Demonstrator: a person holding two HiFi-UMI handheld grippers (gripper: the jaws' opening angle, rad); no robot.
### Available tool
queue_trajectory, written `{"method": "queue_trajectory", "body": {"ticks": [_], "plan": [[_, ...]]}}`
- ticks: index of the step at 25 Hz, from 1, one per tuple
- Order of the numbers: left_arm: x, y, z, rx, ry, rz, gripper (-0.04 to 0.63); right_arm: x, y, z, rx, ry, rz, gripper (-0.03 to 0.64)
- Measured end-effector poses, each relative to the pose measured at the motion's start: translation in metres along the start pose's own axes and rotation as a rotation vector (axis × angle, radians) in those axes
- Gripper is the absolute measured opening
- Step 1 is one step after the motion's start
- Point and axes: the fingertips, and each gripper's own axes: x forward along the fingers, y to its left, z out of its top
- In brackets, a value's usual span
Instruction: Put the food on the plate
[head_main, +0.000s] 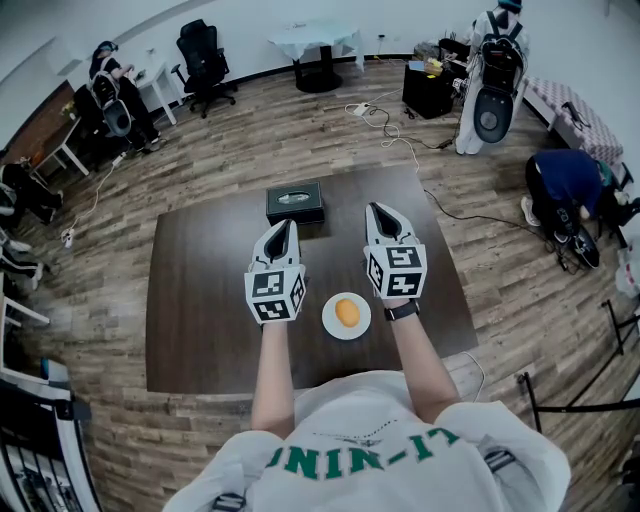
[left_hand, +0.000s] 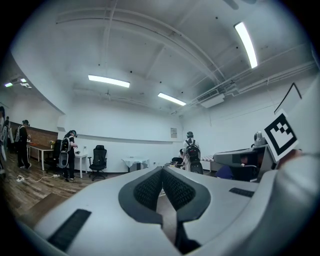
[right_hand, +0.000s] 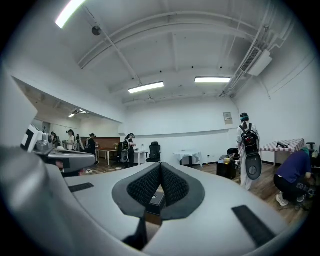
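A small round orange food (head_main: 347, 313) sits on a white plate (head_main: 330, 327) near the near edge of a dark table (head_main: 200, 300). The left gripper (head_main: 288, 226) and right gripper (head_main: 375, 210) flank it, both closed and empty. The food looks light, smooth and perhaps soft, so it is best pinched gently across its middle.

box (head_main: 295, 203) ahead, plate (head_main: 330, 325) behind, open tabletop (head_main: 200, 300) left

Only lettering is green print on the person's white shirt (head_main: 365, 462), upside down here. Can't really read it.
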Motion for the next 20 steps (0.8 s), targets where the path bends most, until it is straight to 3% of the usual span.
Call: {"method": "queue_trajectory", "body": {"ticks": [20], "plan": [[-0.009,0.001,-0.003,-0.022,-0.001,0.016,0.014,-0.006,0.011,-0.005,-0.031,0.017,0.017,0.015]]}}
